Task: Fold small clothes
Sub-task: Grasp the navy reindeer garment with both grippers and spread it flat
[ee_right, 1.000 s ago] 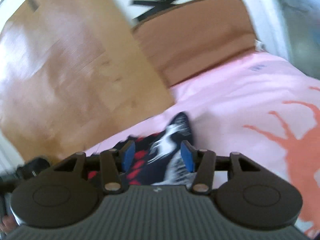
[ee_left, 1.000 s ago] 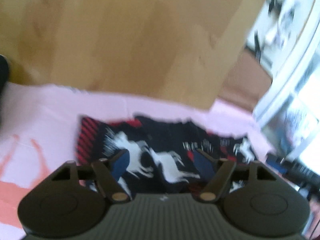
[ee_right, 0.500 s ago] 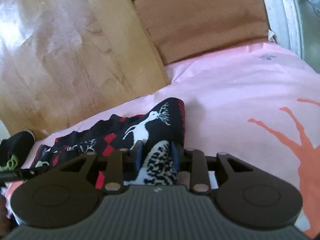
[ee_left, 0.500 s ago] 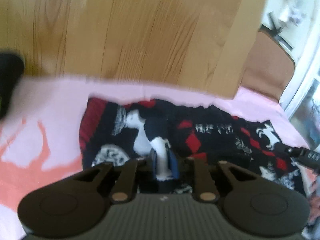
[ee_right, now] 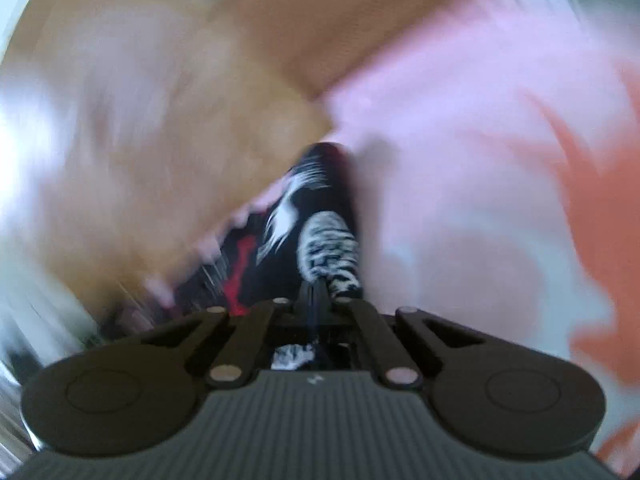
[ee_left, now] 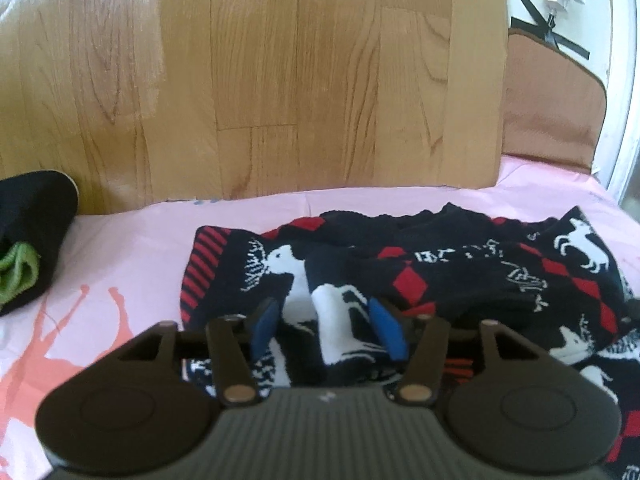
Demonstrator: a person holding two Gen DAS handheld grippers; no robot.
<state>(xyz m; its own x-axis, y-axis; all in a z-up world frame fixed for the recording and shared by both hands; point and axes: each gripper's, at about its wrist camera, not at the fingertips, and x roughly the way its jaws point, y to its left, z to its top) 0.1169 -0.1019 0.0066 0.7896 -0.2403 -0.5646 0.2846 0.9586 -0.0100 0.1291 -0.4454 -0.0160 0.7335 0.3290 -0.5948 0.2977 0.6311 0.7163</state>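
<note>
A black knitted sweater (ee_left: pixel 460 264) with white deer and red diamonds lies crumpled on a pink sheet (ee_left: pixel 132 240). My left gripper (ee_left: pixel 322 312) sits low over its near-left part. Its jaws are opening, and a raised fold of the knit stands between the blue pads (ee_left: pixel 266 324) without being pressed. The right wrist view is badly blurred. In it my right gripper (ee_right: pixel 316 288) is shut, with the sweater (ee_right: pixel 316 208) running up into its closed tips, so an edge of the knit is pinched there.
A wooden board (ee_left: pixel 280 80) stands upright behind the sheet. A brown cushion (ee_left: pixel 552 112) leans at the back right. A black item with a green lining (ee_left: pixel 28 240) lies at the left edge. The pink sheet (ee_right: pixel 460 140) with orange print stretches to the right of the sweater.
The left jaws, closed on a fold half a second ago, have parted around it. The right jaws have closed fully on the sweater's edge, and that hand has moved fast, blurring its view.
</note>
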